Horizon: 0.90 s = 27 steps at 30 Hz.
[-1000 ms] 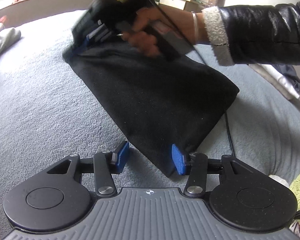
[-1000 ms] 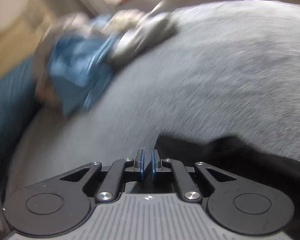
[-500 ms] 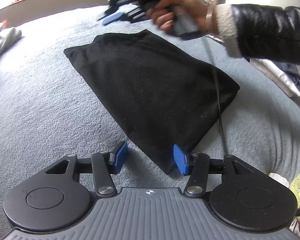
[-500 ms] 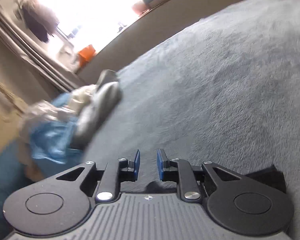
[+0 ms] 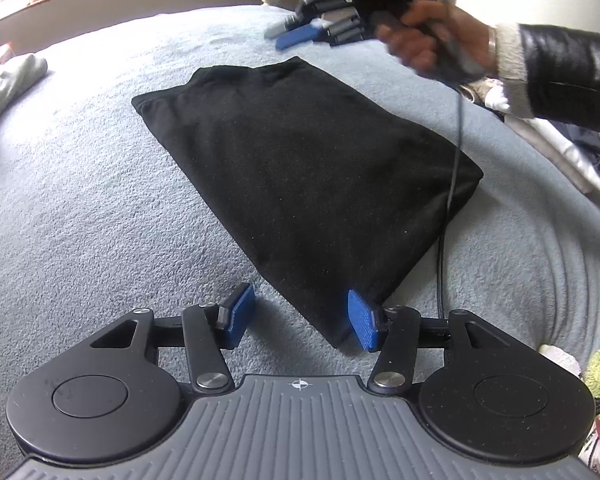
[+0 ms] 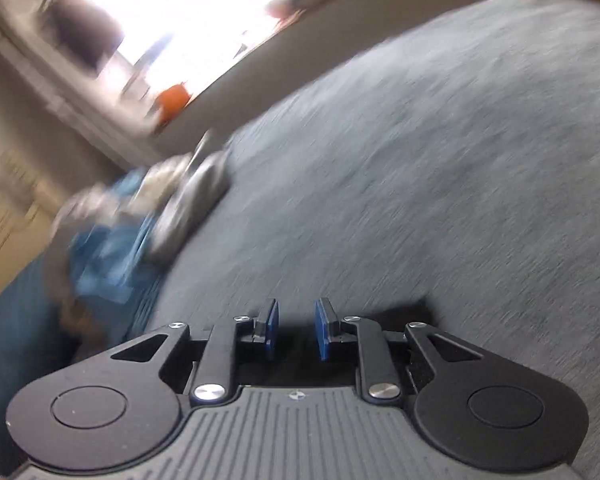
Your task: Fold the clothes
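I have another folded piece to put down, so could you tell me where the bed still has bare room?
The grey blanket is bare left of the black folded garment, up to the pale clothes at the far left edge. Right of the garment a cable hangs, and white and dark laundry crowds that edge.

A grey blanket (image 5: 80,208) covers the bed; an orange object (image 6: 174,98) (blurred) sits on the windowsill (image 6: 236,60).

folded garment (image 5: 308,184) flat on blanket (image 5: 80,220), left gripper (image 5: 300,316) at its near corner, right gripper (image 5: 296,36) above far edge, clothes pile (image 6: 140,216) far left
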{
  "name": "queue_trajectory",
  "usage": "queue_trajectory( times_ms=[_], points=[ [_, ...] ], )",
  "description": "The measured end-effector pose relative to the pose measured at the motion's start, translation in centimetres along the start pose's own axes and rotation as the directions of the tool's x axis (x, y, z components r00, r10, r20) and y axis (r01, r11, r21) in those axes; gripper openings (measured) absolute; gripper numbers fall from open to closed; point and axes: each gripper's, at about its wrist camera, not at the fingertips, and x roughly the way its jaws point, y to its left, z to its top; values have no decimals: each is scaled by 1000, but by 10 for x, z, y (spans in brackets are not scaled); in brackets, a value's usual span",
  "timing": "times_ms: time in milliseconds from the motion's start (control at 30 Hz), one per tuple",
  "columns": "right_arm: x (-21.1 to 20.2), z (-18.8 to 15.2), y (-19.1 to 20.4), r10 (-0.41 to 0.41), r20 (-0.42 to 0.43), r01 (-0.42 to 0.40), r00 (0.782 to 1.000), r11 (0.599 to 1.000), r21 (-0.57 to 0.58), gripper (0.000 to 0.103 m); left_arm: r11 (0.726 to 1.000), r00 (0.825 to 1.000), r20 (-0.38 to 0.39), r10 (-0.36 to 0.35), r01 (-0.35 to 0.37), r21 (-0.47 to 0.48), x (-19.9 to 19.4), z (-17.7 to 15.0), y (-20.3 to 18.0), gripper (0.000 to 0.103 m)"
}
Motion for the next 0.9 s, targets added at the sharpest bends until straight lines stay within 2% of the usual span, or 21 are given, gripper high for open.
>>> queue_trajectory(
  times_ms=[100, 133, 233, 300, 400, 500, 600, 667, 700, 767, 900],
  points=[
    [16, -16, 1, -133, -63, 127, 989, 988, -86, 21, 1000, 1000, 1, 3, -3, 2, 0, 0, 0, 52],
    [9, -17, -7, -173, 0, 173, 985, 983, -58, 21, 1000, 1000, 3, 5, -5, 5, -1, -1, 0, 52],
    [-17, -12, -30, -184, 128, 171, 975, 980, 104, 22, 1000, 1000, 3, 17, -17, 4, -4, -2, 0, 52],
    [-35, -8, -46, -198, 209, 154, 957, 965, 211, 22, 1000, 1000, 4, 24, -24, -1, -5, -1, 1, 52],
    [-31, -12, -29, -97, 121, 83, 988, 990, 116, 22, 999, 999, 5, 34, -34, -9, -6, -1, 4, 52],
    [-22, -15, -33, -240, 133, 225, 961, 967, 122, 23, 999, 999, 6, 44, -44, -17, -7, 0, 6, 52],
    [-13, -18, -37, -383, 146, 366, 912, 921, 132, 23, 998, 998, 17, 62, -62, -18, -12, 1, 8, 52],
    [-35, -20, -44, -405, 209, 368, 890, 909, 194, 23, 997, 997, 29, 77, -77, -16, -17, 2, 9, 52],
    [-45, -21, -45, -388, 219, 347, 896, 916, 204, 23, 996, 996, 35, 85, -85, -15, -19, 2, 10, 52],
    [-61, -26, -34, -353, 216, 328, 910, 933, 145, 23, 995, 994, 48, 100, -100, -13, -24, 3, 12, 52],
    [-65, -54, -12, -311, 107, 312, 944, 950, 11, 23, 993, 991, 68, 114, -114, -8, -27, 7, 13, 52]
  ],
)
